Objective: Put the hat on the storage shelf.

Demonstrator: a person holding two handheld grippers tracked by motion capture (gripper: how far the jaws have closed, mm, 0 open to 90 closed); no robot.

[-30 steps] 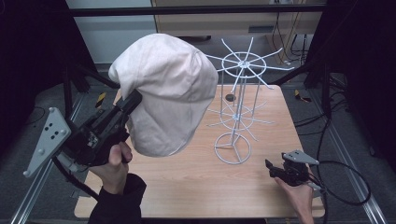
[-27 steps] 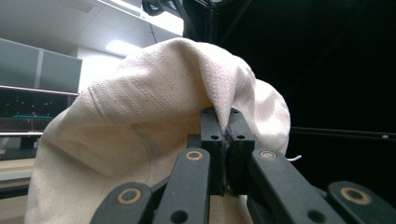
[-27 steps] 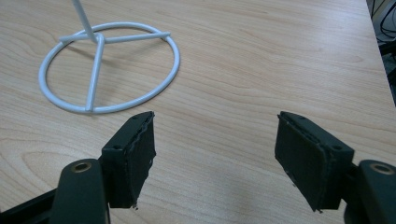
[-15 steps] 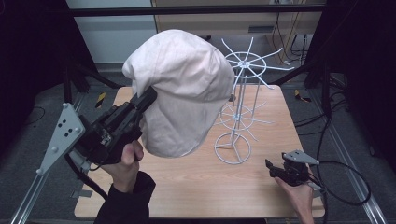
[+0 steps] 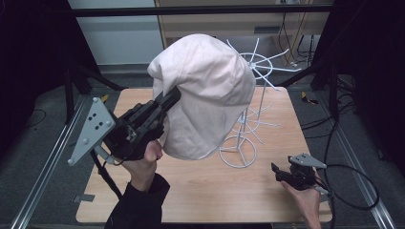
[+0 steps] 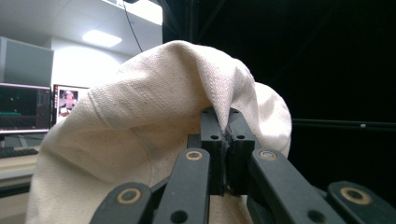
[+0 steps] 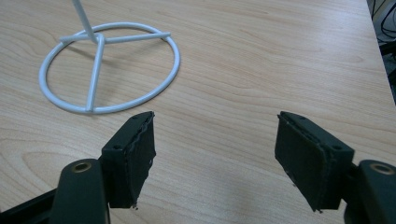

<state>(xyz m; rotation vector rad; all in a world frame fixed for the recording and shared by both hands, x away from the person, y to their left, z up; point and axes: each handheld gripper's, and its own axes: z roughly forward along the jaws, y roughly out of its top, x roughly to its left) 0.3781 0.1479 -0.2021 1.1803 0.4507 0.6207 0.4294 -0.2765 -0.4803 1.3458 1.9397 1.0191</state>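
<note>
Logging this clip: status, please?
Left gripper shut on cream hat, held in the air beside white wire stand. Right gripper open, low over table. Stand's spokes close behind the hat.

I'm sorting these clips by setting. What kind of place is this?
Probably a lab or recording workspace, not a home: a wooden table framed by metal rails, cables trailing across the floor, and computer monitors behind the cream hat.
</note>
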